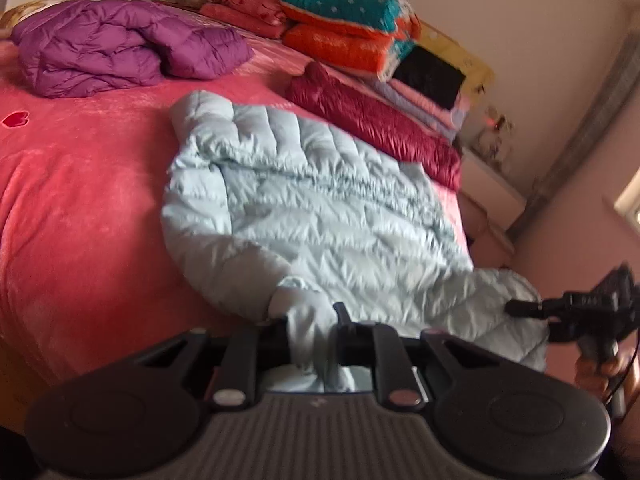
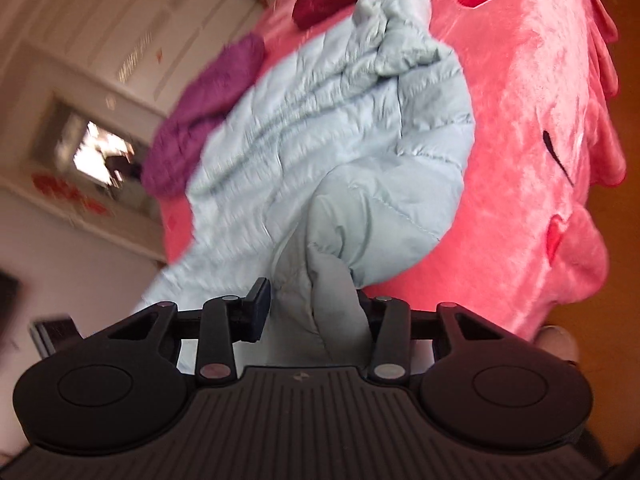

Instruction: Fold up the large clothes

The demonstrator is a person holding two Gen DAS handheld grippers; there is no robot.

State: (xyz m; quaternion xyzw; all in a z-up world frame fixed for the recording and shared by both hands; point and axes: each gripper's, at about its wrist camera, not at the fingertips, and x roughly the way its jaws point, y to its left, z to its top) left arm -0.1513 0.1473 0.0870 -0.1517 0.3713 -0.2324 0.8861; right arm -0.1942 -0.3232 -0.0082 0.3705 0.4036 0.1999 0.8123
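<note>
A pale blue quilted down jacket (image 1: 304, 208) lies spread on a pink bedspread (image 1: 80, 200). My left gripper (image 1: 312, 322) is shut on a bunched edge of the jacket at its near side. My right gripper (image 2: 312, 296) is shut on another bunched part of the same jacket (image 2: 328, 128). The right gripper also shows at the right edge of the left wrist view (image 1: 516, 308), at the jacket's far right corner. Both views are tilted and blurred.
A folded purple down jacket (image 1: 116, 48) lies at the bed's far left. A dark red jacket (image 1: 372, 120) and stacked pink, teal and orange blankets (image 1: 348, 28) line the far side. A white nightstand (image 1: 492, 192) stands by the wall. The bedspread edge (image 2: 600, 120) hangs over an orange floor.
</note>
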